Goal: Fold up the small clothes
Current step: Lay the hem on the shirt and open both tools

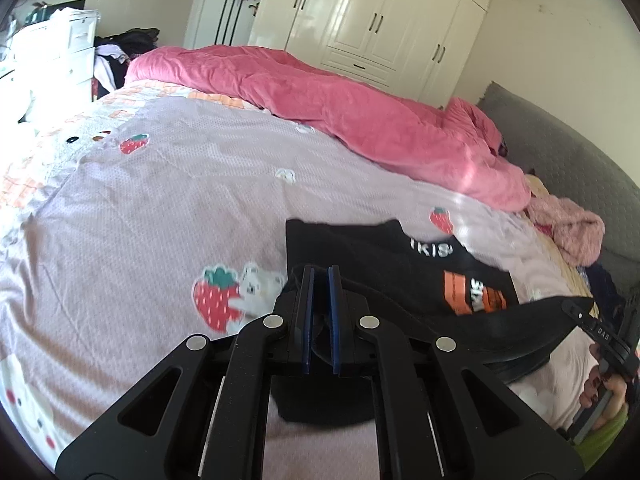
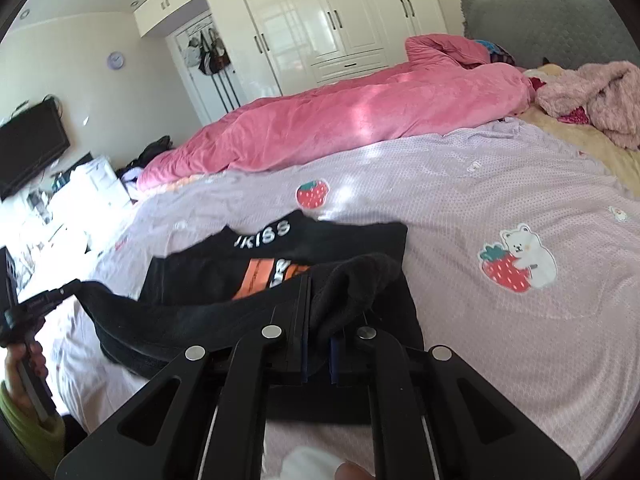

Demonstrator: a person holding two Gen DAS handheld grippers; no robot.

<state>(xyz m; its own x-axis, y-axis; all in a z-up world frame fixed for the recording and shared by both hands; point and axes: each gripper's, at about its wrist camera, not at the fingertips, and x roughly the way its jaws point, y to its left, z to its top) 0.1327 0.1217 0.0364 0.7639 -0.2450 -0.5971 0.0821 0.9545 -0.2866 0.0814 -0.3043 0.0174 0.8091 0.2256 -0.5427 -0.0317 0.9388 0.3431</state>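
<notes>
A small black garment [image 1: 400, 272] with white lettering and an orange print lies on a lilac bedspread [image 1: 160, 200] patterned with strawberries and white bears, and everything here is placed against that garment. In the left wrist view, a strawberry-and-bear patch [image 1: 232, 296] sits just left of the garment; the left gripper [image 1: 321, 276] is clenched on the garment's near left edge, black cloth pinched between its blue pads and hanging slack below the jaws. Beyond the garment a pink quilt [image 1: 360, 120] runs across the bed, with a white wardrobe [image 1: 380, 20] behind it. To the garment's right, a fluffy pink bundle [image 1: 572, 232] lies near a grey headboard [image 1: 560, 152], and the other gripper shows at the frame's edge, gripping the near hem. In the right wrist view, the left gripper appears far left of the garment, the hem stretched taut from it; the right gripper [image 2: 318, 292] is clamped on the hem's other end, with the fabric bunched over its jaws and lifted off the bedspread. Right of the garment sits another bear patch [image 2: 520, 260].
</notes>
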